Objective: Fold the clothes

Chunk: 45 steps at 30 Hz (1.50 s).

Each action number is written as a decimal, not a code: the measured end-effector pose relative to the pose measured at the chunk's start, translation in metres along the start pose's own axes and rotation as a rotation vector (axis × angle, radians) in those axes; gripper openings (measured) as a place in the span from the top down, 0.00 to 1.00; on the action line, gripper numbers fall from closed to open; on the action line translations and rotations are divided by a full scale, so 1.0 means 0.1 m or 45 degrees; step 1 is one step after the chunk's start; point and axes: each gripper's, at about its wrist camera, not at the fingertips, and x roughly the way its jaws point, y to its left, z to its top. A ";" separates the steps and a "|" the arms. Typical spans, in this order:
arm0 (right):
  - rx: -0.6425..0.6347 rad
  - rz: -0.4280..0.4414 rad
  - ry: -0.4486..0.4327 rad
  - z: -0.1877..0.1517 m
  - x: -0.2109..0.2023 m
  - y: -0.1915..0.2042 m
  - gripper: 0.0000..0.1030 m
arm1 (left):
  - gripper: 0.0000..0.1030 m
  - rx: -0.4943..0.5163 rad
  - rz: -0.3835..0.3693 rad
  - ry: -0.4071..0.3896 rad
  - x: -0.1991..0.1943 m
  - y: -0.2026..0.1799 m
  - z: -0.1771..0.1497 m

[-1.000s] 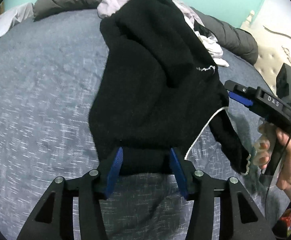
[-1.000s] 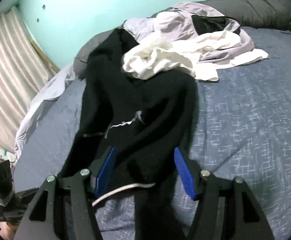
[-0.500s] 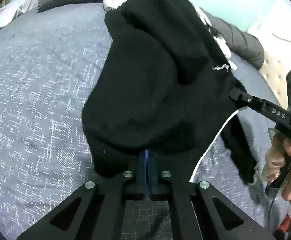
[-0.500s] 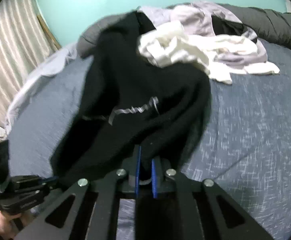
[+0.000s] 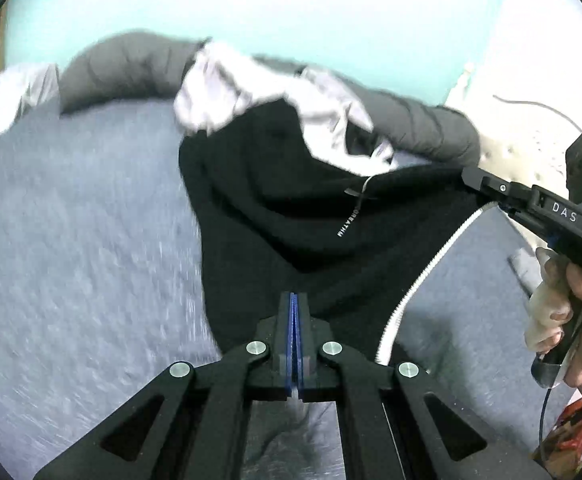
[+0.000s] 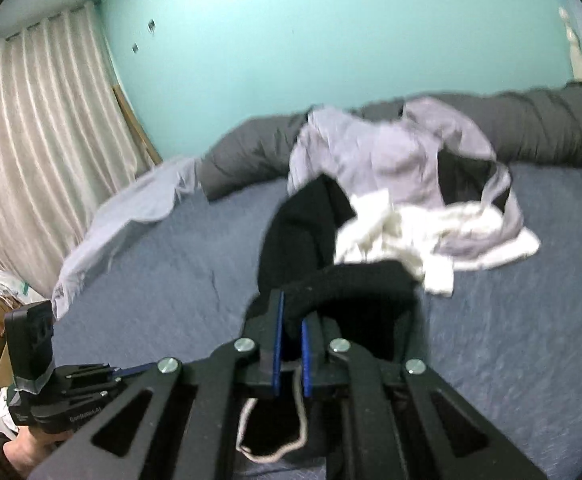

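Now, black garment (image 5: 275, 216): hanging stretched between both grippers above the blue-grey bed (image 5: 79, 216); far end lying by the pale clothes pile (image 6: 407, 200)
Left gripper (image 5: 293, 312): clamping on its hem; tilting downward
Right gripper (image 6: 289, 320): pinching its thick edge; cord dangling

Light: soft, even indoor light, turquoise wall (image 6: 331, 40) bright, no hard shadows | Blur: motion smear across the blue bedspread (image 5: 71, 240) and pale clothes pile (image 6: 411, 184) in both views | Detail: black garment (image 5: 271, 208) reads as near-featureless dark mass | Lens: strong fisheye bend, black vignette at corners
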 end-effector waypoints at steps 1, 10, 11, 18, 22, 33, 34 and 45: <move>-0.007 0.003 -0.021 0.09 -0.11 0.06 0.93 | 1.00 0.003 -0.014 -0.004 -0.09 -0.03 0.06; -0.061 0.004 -0.120 0.72 -0.86 0.62 0.94 | 1.00 0.126 -0.187 0.013 -0.66 -0.62 0.14; -0.069 0.001 -0.130 0.78 -0.93 0.68 0.94 | 0.99 0.136 -0.192 0.010 -0.70 -0.68 0.12; -0.094 -0.010 -0.143 1.11 -1.35 0.97 0.94 | 0.45 0.144 -0.212 -0.037 -0.85 -0.98 -0.03; -0.099 -0.044 -0.050 1.10 -1.33 0.97 0.94 | 0.42 0.187 -0.230 -0.045 -0.80 -1.15 -0.14; -0.027 -0.053 0.062 0.85 -1.04 0.65 0.93 | 0.36 0.239 -0.168 0.027 -0.26 -1.27 -0.48; -0.020 -0.046 0.068 0.85 -1.02 0.63 0.93 | 0.35 0.242 -0.171 0.025 -0.23 -1.29 -0.50; -0.038 0.007 0.101 0.77 -0.88 0.58 0.93 | 0.68 0.264 -0.152 0.031 0.19 -1.34 -0.49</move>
